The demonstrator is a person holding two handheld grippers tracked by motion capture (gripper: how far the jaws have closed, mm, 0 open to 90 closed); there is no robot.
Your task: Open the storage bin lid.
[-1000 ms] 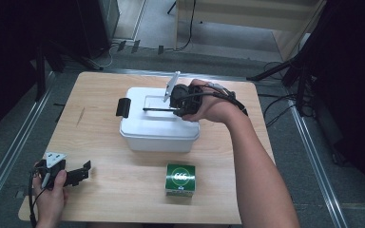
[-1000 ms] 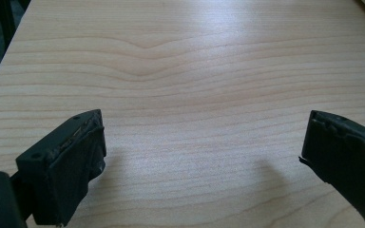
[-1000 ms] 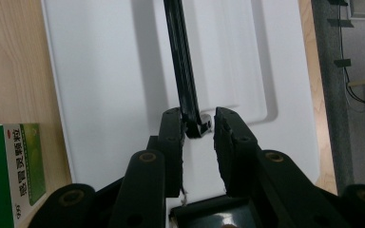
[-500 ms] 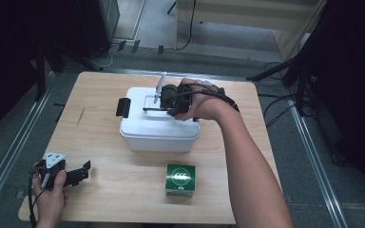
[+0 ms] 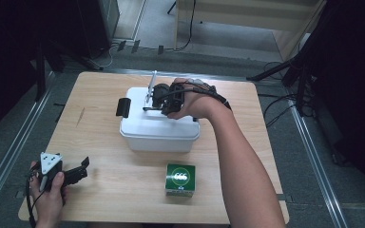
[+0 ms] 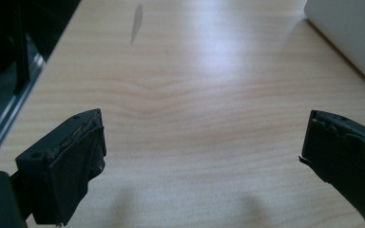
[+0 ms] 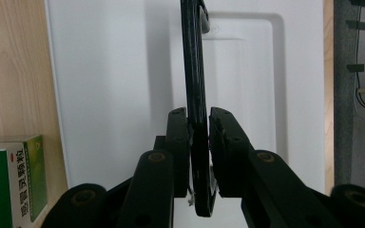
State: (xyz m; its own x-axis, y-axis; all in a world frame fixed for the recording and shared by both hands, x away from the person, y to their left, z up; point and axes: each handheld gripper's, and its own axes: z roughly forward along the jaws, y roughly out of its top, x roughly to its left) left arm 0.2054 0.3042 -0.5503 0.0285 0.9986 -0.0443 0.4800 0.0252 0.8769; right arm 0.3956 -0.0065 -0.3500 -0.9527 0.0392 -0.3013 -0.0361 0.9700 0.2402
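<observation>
in the high view a wooden table (image 5: 123, 190) carries a white plastic box (image 5: 159, 126) near its middle, with the lid on. a black latch (image 5: 122, 107) sits at the left end of the box. the right gripper (image 5: 153, 99) is above the lid, held by the right hand (image 5: 190, 102), whose forearm comes from the lower right. at the gripper's tip there is a thin dark handle (image 5: 151, 109) and a thin pale piece that rises upward; what the pale piece is i cannot tell. a small green box (image 5: 180, 179) stands on the table in front of the white box, apart from it. the left gripper (image 5: 78, 172) is at the near left corner of the table, in the left hand (image 5: 50, 194), well apart from the white box.

in the left gripper view the two black jaws stand spread wide over bare wood. a corner of the white box (image 6: 351, 38) is at the upper right, not touching the jaws.

in the right gripper view the jaws are pressed together on the black handle (image 7: 195, 95), which runs upright between them and goes on above and below the pads (image 7: 179, 137). behind it lies the white lid (image 7: 119, 85). the green box (image 7: 12, 183) is at the lower left.
</observation>
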